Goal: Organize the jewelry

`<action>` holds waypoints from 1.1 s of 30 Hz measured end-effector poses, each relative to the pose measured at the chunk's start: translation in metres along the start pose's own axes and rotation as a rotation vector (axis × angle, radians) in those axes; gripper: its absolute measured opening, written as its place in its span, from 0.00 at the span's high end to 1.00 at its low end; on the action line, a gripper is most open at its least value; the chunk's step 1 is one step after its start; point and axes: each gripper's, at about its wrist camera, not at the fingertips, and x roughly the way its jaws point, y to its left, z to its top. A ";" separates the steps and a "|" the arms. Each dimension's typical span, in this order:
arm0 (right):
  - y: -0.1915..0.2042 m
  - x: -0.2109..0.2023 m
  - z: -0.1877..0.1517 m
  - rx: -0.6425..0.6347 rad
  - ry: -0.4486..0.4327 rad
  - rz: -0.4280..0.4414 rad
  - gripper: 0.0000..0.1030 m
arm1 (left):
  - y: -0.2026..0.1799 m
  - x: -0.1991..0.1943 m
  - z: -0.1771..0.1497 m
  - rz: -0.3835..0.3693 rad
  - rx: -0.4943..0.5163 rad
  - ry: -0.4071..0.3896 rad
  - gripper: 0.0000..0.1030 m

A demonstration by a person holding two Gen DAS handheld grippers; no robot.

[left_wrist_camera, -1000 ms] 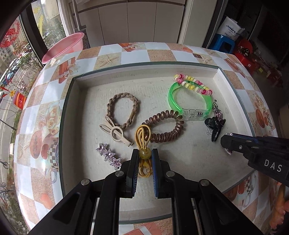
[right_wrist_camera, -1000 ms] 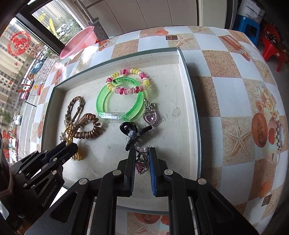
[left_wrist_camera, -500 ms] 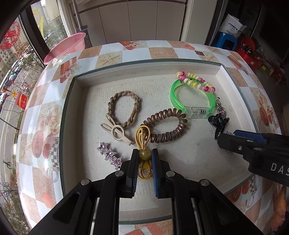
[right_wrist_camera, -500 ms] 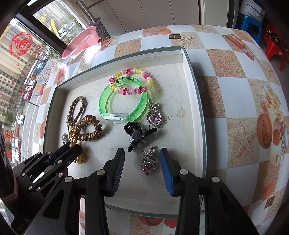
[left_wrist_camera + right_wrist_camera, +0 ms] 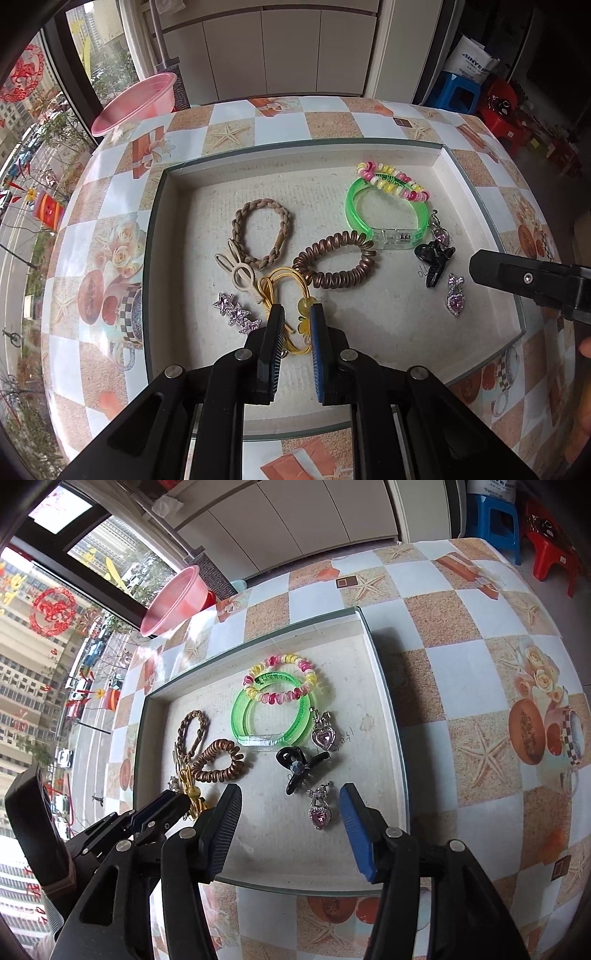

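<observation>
A shallow white tray [image 5: 177, 236] on the table holds the jewelry. My left gripper [image 5: 295, 314] is slightly open around a gold elastic hair tie [image 5: 284, 284] with yellow beads, which lies on the tray floor. My right gripper [image 5: 290, 799] is wide open above a pink heart pendant [image 5: 320, 814], which lies free on the tray; it also shows in the left wrist view [image 5: 455, 300]. A black claw clip [image 5: 297, 766], a second heart pendant [image 5: 323, 734], a green bangle [image 5: 271, 716] and a pink-yellow coil bracelet [image 5: 284, 679] lie beyond.
A brown coil tie [image 5: 334, 264], a braided tan tie [image 5: 260, 232], a beige rabbit clip [image 5: 240, 271] and a star clip [image 5: 236, 314] lie on the tray's left half. A pink basin [image 5: 135, 103] stands past the table's far left corner.
My right gripper let go of the pink heart pendant and opened wide, drawing back. My left gripper loosened its hold on the gold hair tie, which now lies spread on the tray.
</observation>
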 end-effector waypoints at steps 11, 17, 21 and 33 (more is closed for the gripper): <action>-0.002 -0.018 -0.012 0.058 0.008 0.066 0.29 | 0.010 -0.033 -0.011 0.035 -0.028 -0.059 0.00; 0.001 -0.028 -0.026 0.067 0.011 0.081 0.18 | 0.018 -0.051 -0.028 0.062 -0.053 -0.063 0.00; 0.005 -0.033 -0.040 0.049 0.007 0.044 0.18 | 0.021 -0.066 -0.043 0.104 -0.049 -0.090 0.00; 0.028 -0.055 -0.097 -0.066 -0.095 -0.121 0.16 | 0.035 -0.095 -0.089 0.120 -0.097 -0.098 0.00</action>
